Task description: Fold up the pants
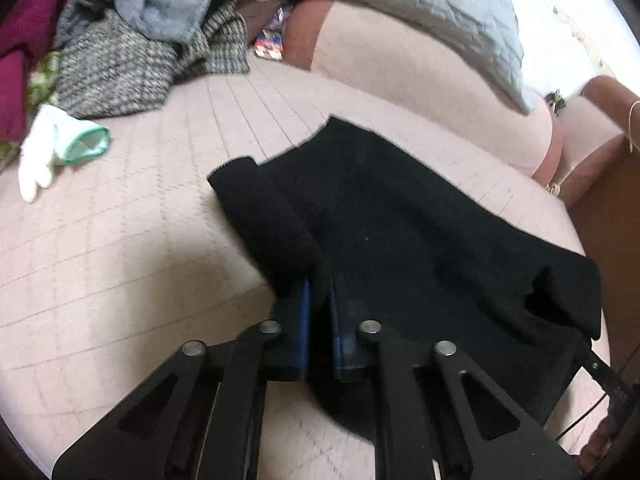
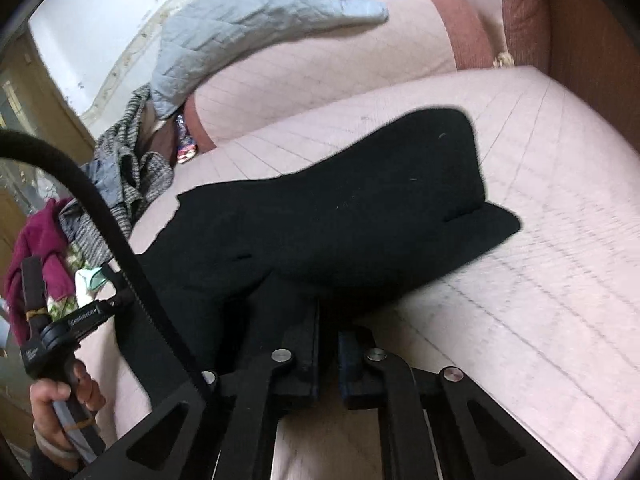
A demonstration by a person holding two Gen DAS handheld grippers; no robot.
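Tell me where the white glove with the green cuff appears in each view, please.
Left wrist view: the white glove with the green cuff lies at the left edge, on the pink quilted cover.
Right wrist view: only its cuff peeks out, lower left.
Shared landmark: the magenta garment beside it.

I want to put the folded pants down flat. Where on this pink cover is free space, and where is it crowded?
Free: the pink cover between the white glove and the black pants, and the cover right of the pants in the right wrist view. Crowded: the clothes pile at the far left.
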